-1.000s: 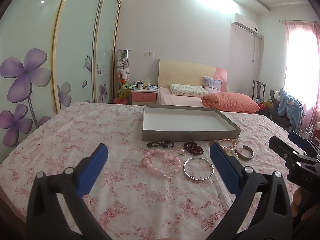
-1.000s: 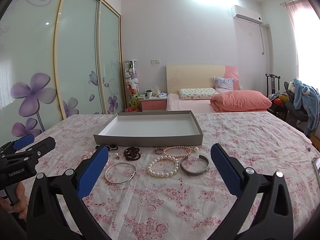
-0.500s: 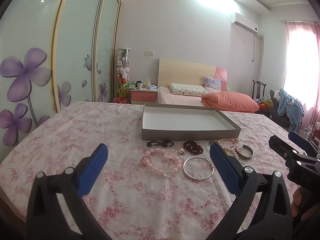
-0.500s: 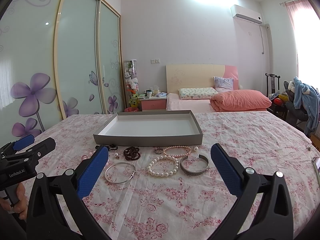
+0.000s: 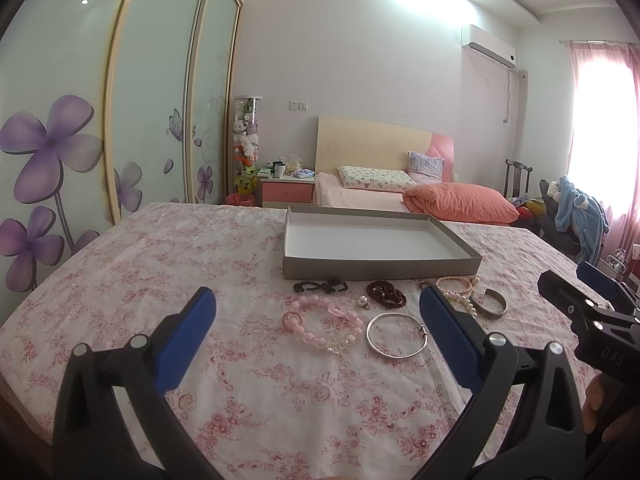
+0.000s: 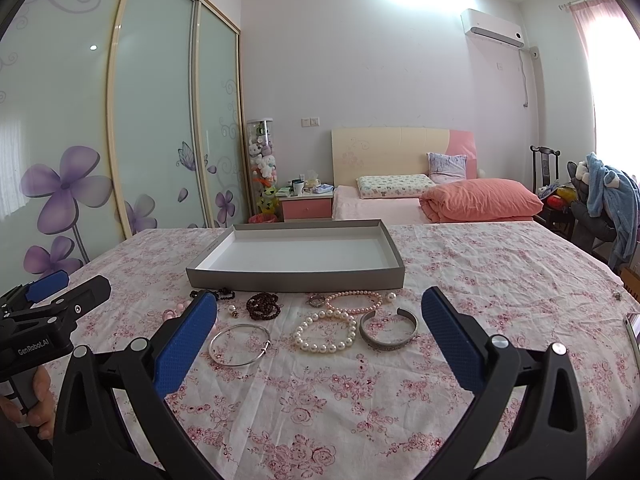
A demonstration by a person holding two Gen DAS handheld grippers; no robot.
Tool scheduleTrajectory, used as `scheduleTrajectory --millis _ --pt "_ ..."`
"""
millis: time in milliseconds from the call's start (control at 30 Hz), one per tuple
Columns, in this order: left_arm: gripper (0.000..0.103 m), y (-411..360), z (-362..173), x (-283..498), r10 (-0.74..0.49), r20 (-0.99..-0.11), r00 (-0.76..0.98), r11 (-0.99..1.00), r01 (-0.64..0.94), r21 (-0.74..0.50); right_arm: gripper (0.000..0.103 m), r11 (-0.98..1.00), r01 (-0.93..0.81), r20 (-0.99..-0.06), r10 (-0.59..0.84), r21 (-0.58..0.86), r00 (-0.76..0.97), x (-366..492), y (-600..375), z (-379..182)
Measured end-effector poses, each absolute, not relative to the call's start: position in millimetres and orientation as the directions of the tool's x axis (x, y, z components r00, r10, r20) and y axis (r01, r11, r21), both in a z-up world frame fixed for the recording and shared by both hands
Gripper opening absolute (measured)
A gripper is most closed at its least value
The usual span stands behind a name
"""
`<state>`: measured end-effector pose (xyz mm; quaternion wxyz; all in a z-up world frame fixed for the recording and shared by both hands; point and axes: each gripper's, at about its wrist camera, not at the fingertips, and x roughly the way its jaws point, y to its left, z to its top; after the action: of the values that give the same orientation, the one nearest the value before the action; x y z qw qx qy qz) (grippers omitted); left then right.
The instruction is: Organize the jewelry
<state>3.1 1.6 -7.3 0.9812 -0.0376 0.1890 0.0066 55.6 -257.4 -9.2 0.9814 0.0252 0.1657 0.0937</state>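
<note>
A grey box tray [image 5: 380, 268] [image 6: 296, 280] with a white inside lies on the floral cloth. In front of it lie a pink bead bracelet [image 5: 320, 322], a thin silver bangle [image 5: 397, 335] [image 6: 239, 338], a dark red bead bracelet [image 5: 386, 293] [image 6: 263, 306], a black bead string [image 5: 320, 286], a white pearl bracelet [image 6: 325, 330], a pink pearl strand [image 6: 354, 301] and a grey cuff [image 6: 388, 327] [image 5: 488, 305]. My left gripper [image 5: 316, 324] is open above the cloth, short of the jewelry. My right gripper [image 6: 320, 332] is open too, short of the pearls.
The table [image 6: 500, 280] is covered by a pink floral cloth. Behind it stand a bed [image 6: 440, 200], a pink nightstand [image 6: 306, 204] and sliding wardrobe doors [image 6: 160, 120]. A chair with clothes [image 6: 604, 200] stands at the right.
</note>
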Motion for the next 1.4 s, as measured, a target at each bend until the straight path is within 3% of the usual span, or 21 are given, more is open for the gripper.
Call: scheduleTrajectory --millis 967,1233,1400 --pt "0.099 2.7 -15.6 6.1 0.005 -0.391 0.920 0.997 -0.033 -0.066 0.101 0.981 -0.173 -0.338 0.193 0.088 0.921 58.1 -258.5 -13.0" --pt "0.099 15.1 -25.4 45.8 0.012 -0.544 0.839 0.998 -0.046 -0.050 0.101 0.987 -0.131 -0.443 0.161 0.098 0.882 93.3 -271.9 -23.5" --pt "0.099 34.3 -42.9 82.5 -0.064 -0.684 0.727 0.990 -0.039 -0.134 0.101 0.992 -0.083 -0.601 0.124 0.096 0.789 132.1 -285.9 -42.1"
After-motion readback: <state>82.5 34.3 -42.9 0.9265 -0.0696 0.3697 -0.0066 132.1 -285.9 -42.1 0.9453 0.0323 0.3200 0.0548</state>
